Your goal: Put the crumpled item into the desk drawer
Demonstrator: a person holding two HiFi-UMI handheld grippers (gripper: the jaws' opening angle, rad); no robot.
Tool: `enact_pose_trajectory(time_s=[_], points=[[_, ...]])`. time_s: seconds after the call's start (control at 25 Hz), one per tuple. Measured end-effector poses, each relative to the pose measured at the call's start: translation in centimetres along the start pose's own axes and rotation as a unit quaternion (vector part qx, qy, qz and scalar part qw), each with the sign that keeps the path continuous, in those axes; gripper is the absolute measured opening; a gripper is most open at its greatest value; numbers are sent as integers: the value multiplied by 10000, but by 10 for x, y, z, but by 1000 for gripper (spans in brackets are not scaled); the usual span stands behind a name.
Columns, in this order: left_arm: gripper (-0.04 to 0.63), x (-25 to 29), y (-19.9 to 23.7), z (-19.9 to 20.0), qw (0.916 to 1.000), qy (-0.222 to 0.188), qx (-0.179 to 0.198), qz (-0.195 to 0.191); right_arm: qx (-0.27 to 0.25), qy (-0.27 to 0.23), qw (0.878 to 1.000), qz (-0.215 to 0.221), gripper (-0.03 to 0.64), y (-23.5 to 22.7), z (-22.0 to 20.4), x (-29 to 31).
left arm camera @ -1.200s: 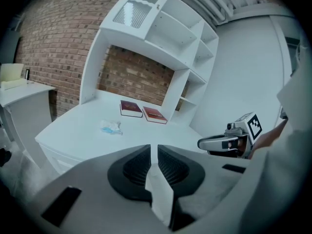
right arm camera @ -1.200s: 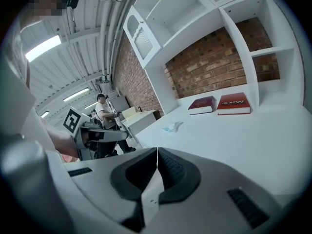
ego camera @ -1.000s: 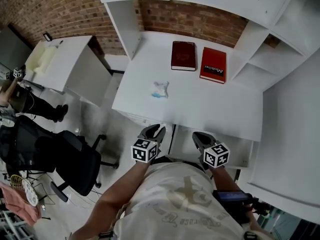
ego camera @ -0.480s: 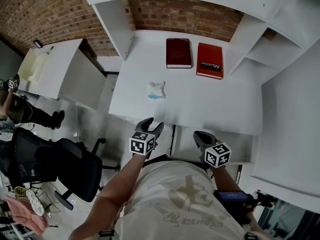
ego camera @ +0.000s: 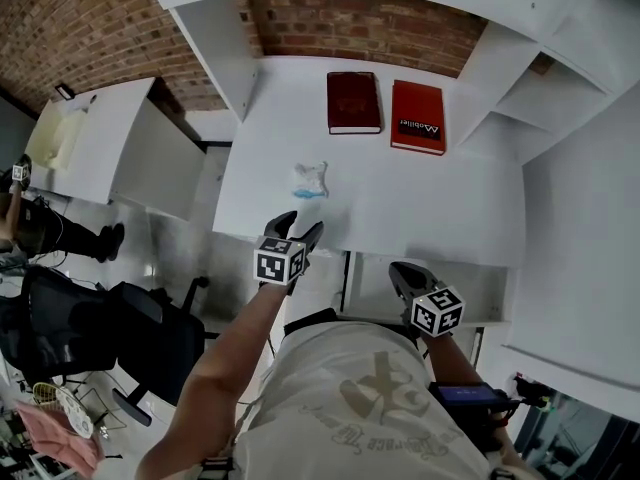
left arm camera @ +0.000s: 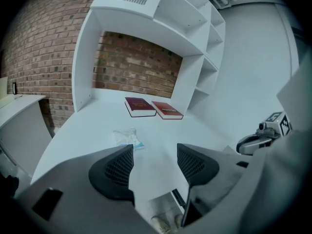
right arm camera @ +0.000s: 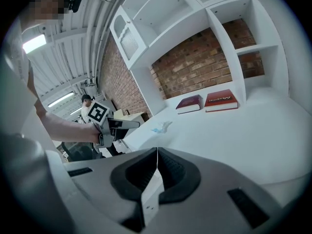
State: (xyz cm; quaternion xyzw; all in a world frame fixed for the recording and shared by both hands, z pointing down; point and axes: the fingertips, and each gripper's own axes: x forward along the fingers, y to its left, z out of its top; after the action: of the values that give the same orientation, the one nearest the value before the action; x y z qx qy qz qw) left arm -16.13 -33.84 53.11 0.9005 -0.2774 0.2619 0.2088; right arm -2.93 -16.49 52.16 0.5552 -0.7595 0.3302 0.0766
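Note:
The crumpled item [ego camera: 311, 179], a small white and pale-blue wad, lies on the white desk [ego camera: 430, 208] left of centre. It also shows in the left gripper view as the crumpled item [left arm camera: 127, 137], just beyond the jaws. My left gripper [ego camera: 296, 230] hangs over the desk's front edge, a short way short of the wad. Its jaws have just been opening and nothing is between them. My right gripper [ego camera: 400, 273] stays below the front edge, by a white panel [ego camera: 470, 293] under the desktop. In the right gripper view its pads [right arm camera: 157, 152] meet on nothing.
A dark red book [ego camera: 353, 102] and a brighter red book [ego camera: 417, 117] lie side by side at the desk's back. White shelf units flank the desk. A black office chair [ego camera: 150, 338] and a second white desk [ego camera: 110, 143] stand to the left, with a person [ego camera: 30, 218] beyond.
My left gripper has moved forward to the desk's front edge, nearer the crumpled item, and its jaws have gone from nearly shut to wide apart. The right gripper has stayed put.

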Motion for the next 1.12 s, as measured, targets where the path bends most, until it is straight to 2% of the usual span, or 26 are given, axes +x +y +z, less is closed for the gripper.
enact_pose_trajectory(time_s=[0.36,0.52,0.72,1.0,1.12], points=[[281,37,32,11,9985,272,476,70,146,21,9998,-131,23,-12,-7,2],[281,52,48,7,9946,512,894,143,191,13,9997,-152,23,-14,-10,4],[281,69,59,8,9810,855,1740,-44,285,7,9993,-232,23,-18,-13,3],[281,89,70,16,9653,1177,2295,-396,464,42,9983,-352,23,-21,-23,2],[281,99,72,19,9553,1371,2542,-622,526,62,9979,-380,23,-22,-27,2]])
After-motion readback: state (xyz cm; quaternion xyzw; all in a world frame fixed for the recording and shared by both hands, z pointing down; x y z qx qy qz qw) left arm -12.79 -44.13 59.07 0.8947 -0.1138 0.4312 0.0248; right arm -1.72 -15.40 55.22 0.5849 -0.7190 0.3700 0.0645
